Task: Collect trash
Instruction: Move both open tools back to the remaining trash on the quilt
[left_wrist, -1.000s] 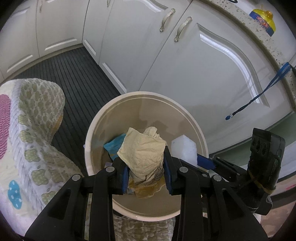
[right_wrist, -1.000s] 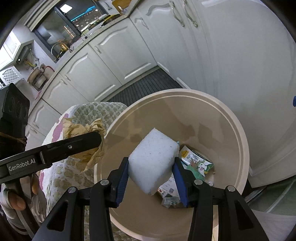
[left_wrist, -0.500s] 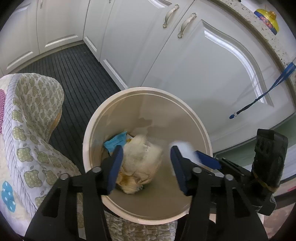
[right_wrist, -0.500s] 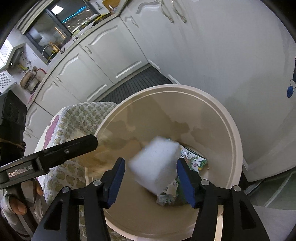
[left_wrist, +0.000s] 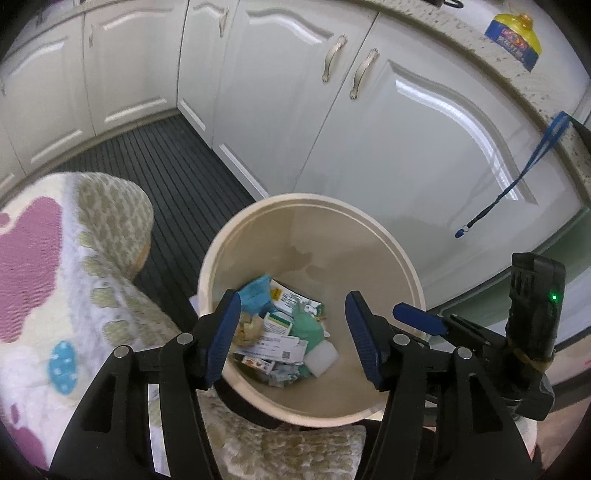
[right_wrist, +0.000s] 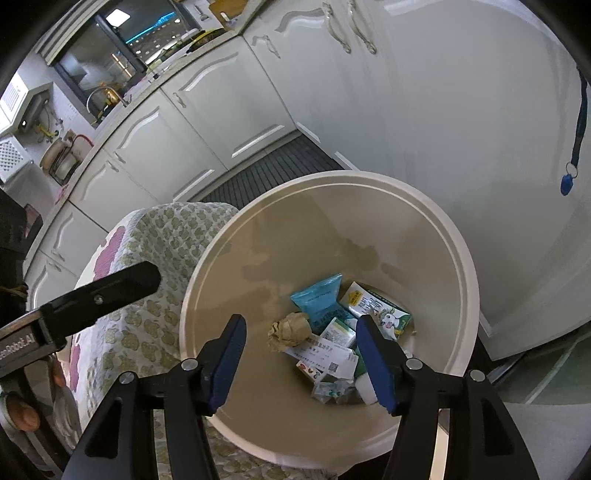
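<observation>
Hovering over the cream bin (left_wrist: 221, 258), the left claw (left_wrist: 291, 328) stands apart and empty; the right claw (right_wrist: 301, 354) is opening, empty too. Crumpled paper (right_wrist: 290, 328) and white sponge (left_wrist: 323, 356), clamped a second ago, now lie among trash below.

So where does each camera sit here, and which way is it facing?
Left wrist: on the left gripper, aimed steeply down into the beige bin; its own open, empty jaws show, plus the right gripper at the right edge.
Right wrist: on the right gripper, looking down into the bin from the other side; its jaws are opening and empty, with one finger of the left gripper at left.
Shared: bin, crumpled brown paper, white sponge, patterned cover.
</observation>
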